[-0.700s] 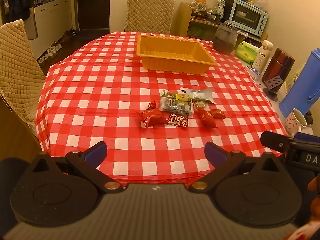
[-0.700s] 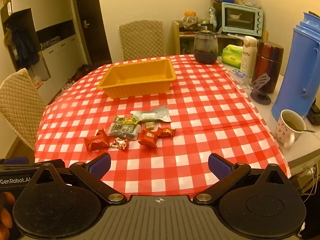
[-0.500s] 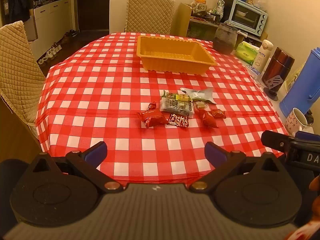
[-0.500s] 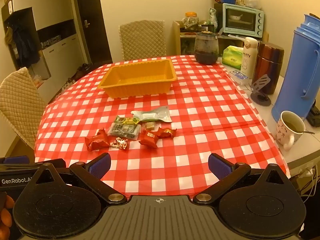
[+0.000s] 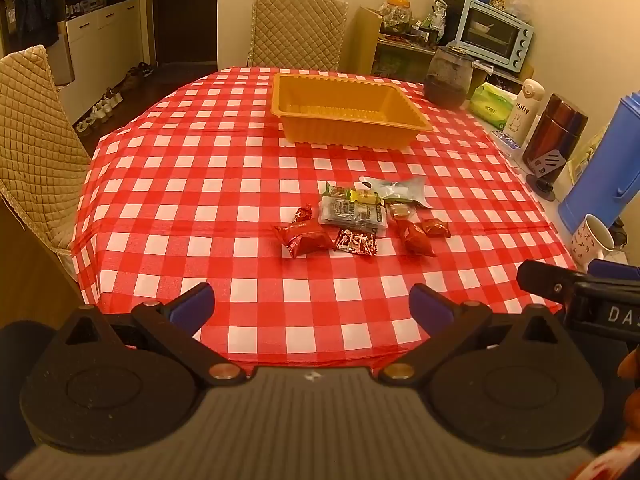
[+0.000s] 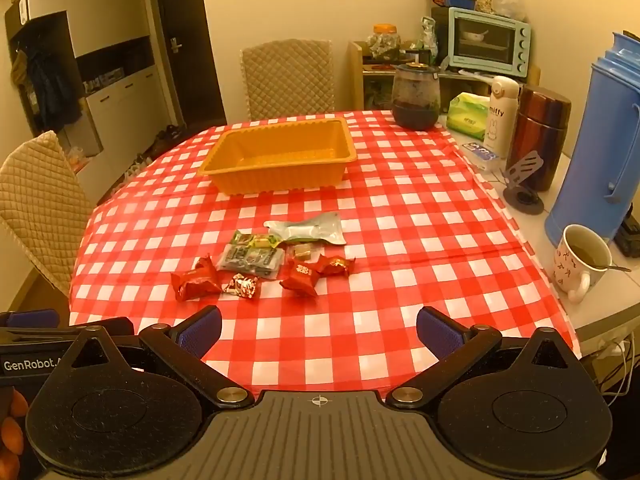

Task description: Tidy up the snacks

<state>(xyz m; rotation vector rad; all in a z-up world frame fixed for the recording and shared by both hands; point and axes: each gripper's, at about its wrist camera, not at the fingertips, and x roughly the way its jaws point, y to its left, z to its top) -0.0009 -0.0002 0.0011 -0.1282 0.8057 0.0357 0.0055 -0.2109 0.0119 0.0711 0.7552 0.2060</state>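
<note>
Red-and-white checked cloth (image 5: 200, 184) covers the table; quilted chairs at the far end & left side. Right wrist view shows the mug (image 6: 580, 262) w/ spoon and the whole blue thermos (image 6: 600, 140); left view cuts the thermos at its edge but catches the right tool's black body. Snack packets (image 5: 356, 216) lie bunched mid-table, well short of the empty orange tray (image 5: 348, 110). Toaster oven (image 6: 488, 46) on shelf behind. Left gripper (image 5: 312, 306) & right gripper (image 6: 320, 328) hover over the near edge, fingers spread wide, holding & touching nothing.
</note>
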